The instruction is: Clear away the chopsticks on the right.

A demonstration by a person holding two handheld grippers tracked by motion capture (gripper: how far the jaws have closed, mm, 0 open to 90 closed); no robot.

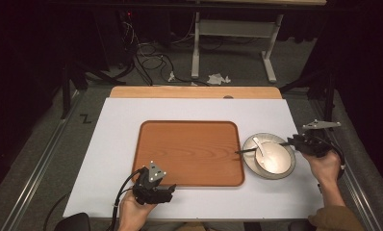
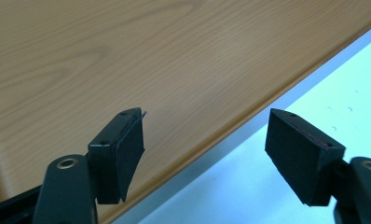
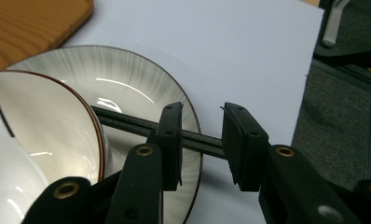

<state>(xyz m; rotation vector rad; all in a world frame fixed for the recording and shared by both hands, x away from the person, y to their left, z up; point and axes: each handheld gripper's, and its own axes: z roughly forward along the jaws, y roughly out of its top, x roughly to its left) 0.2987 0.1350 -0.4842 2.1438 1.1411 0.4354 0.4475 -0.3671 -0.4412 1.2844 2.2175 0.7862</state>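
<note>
A pair of black chopsticks (image 1: 247, 150) lies across a grey-rimmed plate (image 1: 251, 169) to the right of a wooden tray (image 1: 189, 151). On the plate stand a white bowl (image 1: 276, 159) and a white spoon (image 1: 259, 144). My right gripper (image 1: 294, 141) is at the chopsticks' right end. In the right gripper view the chopsticks (image 3: 202, 140) run across the gap of my right gripper (image 3: 202, 112); the jaws stand apart and the pads do not squeeze them. The plate (image 3: 127, 79) and bowl (image 3: 48, 126) sit just beyond. My left gripper (image 1: 168, 191) (image 2: 205, 116) is open and empty over the tray's front edge (image 2: 127, 56).
A white mat (image 1: 117, 125) covers the table under the tray and plate. The mat's right edge (image 3: 309, 70) is close to the plate, with dark floor beyond it. Cables and a table frame (image 1: 195, 43) lie on the floor behind the table.
</note>
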